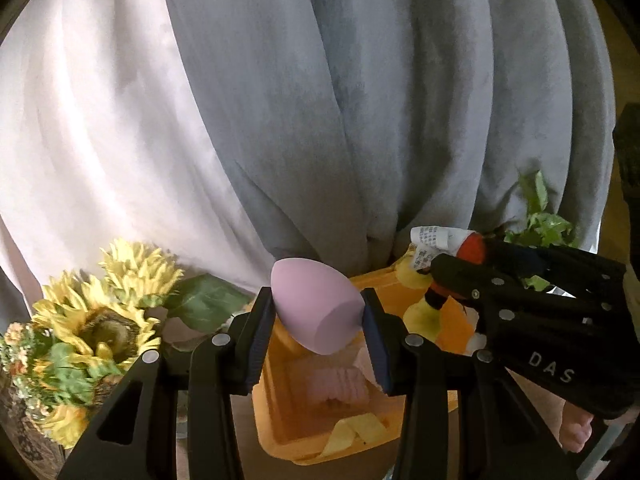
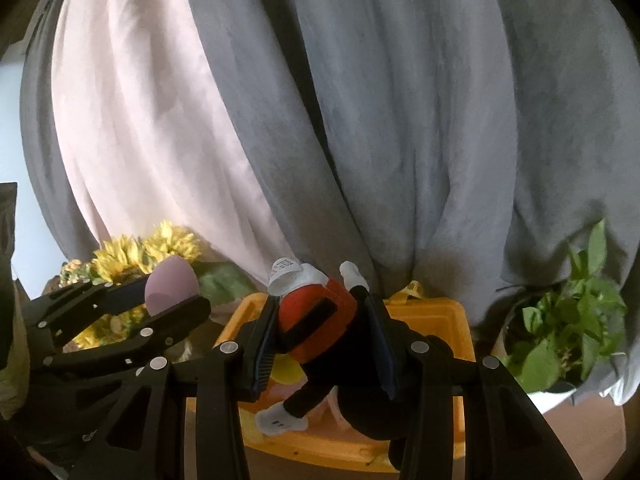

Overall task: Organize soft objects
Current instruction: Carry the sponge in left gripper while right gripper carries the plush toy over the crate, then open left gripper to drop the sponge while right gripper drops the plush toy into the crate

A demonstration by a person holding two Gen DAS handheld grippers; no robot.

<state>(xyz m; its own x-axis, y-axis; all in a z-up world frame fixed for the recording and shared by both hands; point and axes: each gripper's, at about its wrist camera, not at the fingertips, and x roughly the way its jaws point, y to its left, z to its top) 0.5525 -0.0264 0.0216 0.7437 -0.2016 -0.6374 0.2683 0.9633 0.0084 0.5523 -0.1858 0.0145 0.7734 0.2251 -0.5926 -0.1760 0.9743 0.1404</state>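
1. The left gripper (image 1: 320,320) is clenched on a smooth pink egg-shaped foam sponge (image 1: 316,308); both blue-edged pads press its sides, and it is held above the near left part of the box.
2. The right gripper (image 2: 324,332) grasps a black plush toy in red shorts with white gloves and a white sewn-in label (image 2: 320,312), squeezed between its pads; a black arm with a white glove dangles below.
3. Under both grippers stands an open orange plastic box (image 2: 440,308), with pink ribbed fabric (image 1: 340,384) and a yellow scrap (image 1: 356,430) lying inside.
4. To the left of the box sits a bunch of yellow artificial sunflowers (image 1: 108,320).
5. To the right stands a green leafy potted plant (image 2: 568,328).
6. Behind everything hang grey curtains (image 1: 360,100) and a pale pink sheer curtain (image 1: 100,120).
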